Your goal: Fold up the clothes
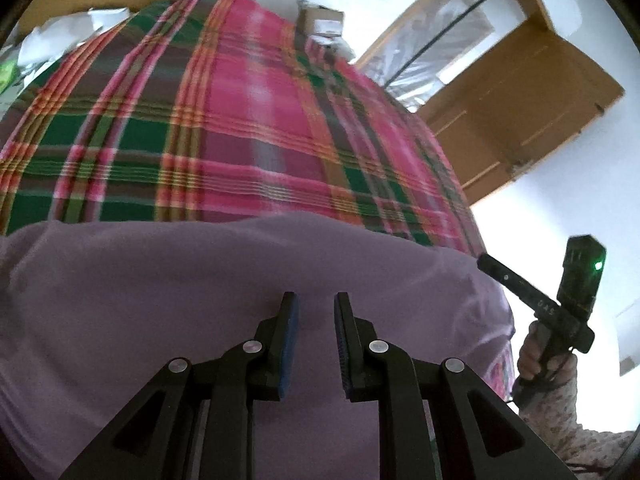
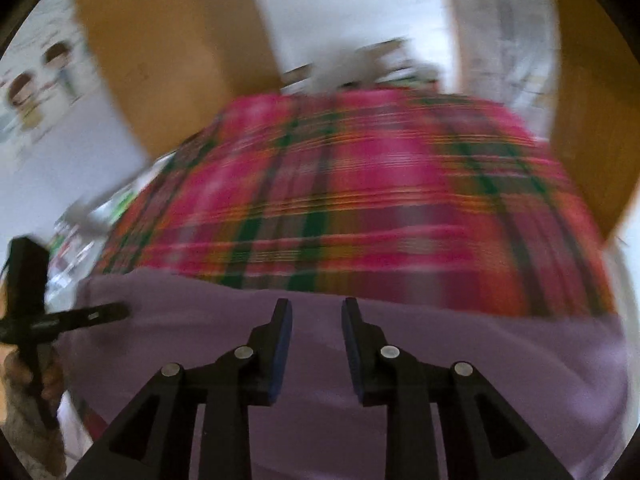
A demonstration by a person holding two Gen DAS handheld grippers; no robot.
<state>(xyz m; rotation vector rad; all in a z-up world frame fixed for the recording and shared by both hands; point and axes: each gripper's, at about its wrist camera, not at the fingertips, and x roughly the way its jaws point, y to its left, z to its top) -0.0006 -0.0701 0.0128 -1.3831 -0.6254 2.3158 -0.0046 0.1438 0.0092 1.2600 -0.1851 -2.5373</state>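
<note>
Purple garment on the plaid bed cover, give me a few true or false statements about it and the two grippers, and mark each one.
1. The purple garment lies on a pink and green plaid cover. True.
2. The left gripper is clamped shut on the garment. False: its jaws stand apart, nothing between them.
3. The right gripper is open. True.
4. The garment is yellow. False: it is purple.
5. A wooden door shows in the left wrist view. True.
</note>
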